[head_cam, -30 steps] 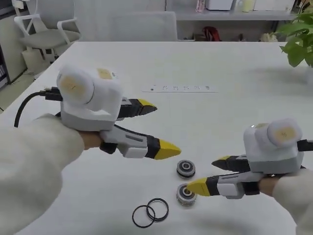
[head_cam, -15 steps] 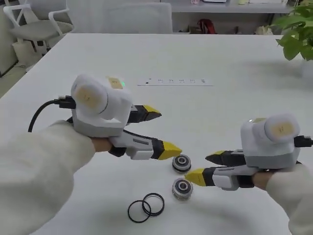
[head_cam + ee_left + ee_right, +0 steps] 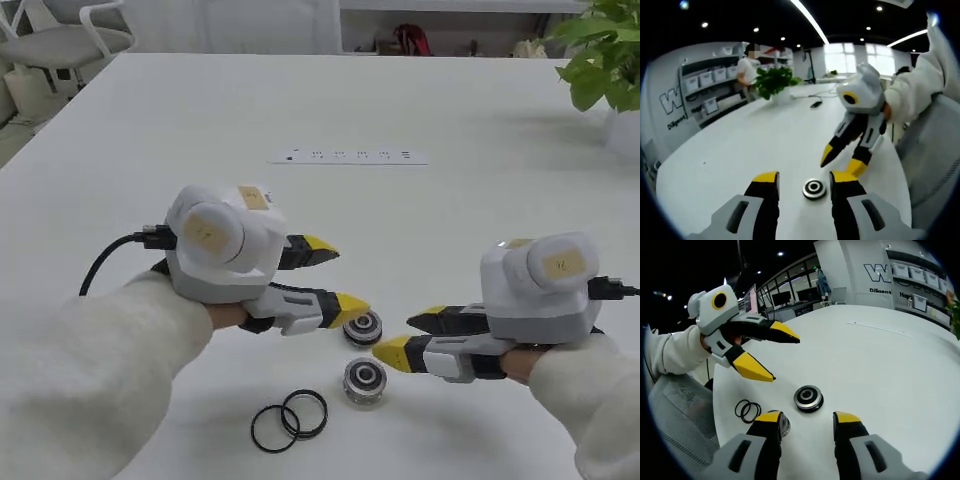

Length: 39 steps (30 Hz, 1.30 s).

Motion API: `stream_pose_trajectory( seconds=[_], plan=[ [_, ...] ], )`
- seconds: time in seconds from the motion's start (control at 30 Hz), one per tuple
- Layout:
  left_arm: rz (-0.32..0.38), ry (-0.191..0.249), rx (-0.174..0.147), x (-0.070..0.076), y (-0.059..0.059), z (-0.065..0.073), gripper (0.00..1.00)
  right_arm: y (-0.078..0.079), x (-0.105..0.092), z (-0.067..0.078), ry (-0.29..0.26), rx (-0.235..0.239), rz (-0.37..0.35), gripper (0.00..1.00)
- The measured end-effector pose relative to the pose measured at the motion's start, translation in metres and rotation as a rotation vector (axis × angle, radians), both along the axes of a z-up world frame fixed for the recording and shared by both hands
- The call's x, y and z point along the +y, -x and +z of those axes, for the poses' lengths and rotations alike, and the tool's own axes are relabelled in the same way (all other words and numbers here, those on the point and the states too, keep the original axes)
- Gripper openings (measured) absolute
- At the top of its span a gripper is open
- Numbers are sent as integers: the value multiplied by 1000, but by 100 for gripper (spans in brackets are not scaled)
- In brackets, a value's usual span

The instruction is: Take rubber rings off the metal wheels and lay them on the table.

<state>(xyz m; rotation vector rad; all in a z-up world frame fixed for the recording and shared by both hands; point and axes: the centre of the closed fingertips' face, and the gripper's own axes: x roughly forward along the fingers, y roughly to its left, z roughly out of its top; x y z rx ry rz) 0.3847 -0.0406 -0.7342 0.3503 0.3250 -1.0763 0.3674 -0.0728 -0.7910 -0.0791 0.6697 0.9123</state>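
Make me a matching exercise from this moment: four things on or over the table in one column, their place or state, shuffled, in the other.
1. rubber rings
2. power strip
3. plant
4. left claw

A. open, with a wheel just past its lower tip
B. at the far right edge
C. two lying overlapped on the table, nearest the person
D. flat, far across the table

Pairs: 1-C, 2-D, 3-B, 4-A

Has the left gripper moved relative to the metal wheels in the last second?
Yes. The left gripper has come nearer to the farther metal wheel; in the head view its lower jaw meets that wheel's edge.
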Motion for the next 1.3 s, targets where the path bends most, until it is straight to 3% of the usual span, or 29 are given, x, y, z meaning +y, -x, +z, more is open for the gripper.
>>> stream_pose_trajectory(
  seconds=[0.37, 0.43, 0.57, 0.7, 0.8, 0.97, 1.13, 1.17, 1.2, 1.3],
  plan=[
    [-26, -41, 6, -10, 3, -28, 27, -2, 4, -4, 3, -14, 1, 29],
    [-16, -41, 35, -11, 3, -34, 24, -1, 5, -5, 3, -11, 3, 28],
    [-14, -30, 41, -15, 3, -37, 21, 0, 6, -6, -1, -8, 5, 27],
    [6, -57, 63, -12, 0, -48, 18, 0, 7, -7, -2, -8, 7, 27],
    [21, -42, 89, -11, 0, -51, 16, -1, 7, -6, -4, -11, 6, 26],
    [26, -32, 103, -11, 1, -53, 14, -1, 6, -7, -5, -11, 1, 26],
    [26, -30, 106, -12, 2, -55, 15, 0, 7, -9, 0, -11, 7, 26],
    [24, -38, 94, -12, 2, -55, 14, 0, 8, -9, 1, -10, 8, 26],
    [-1, -58, 56, -14, 3, -54, 14, 0, 8, -9, 3, -11, 10, 25],
    [24, -54, 74, -12, 3, -55, 14, 0, 9, -9, 6, -16, 14, 25]
  ],
)
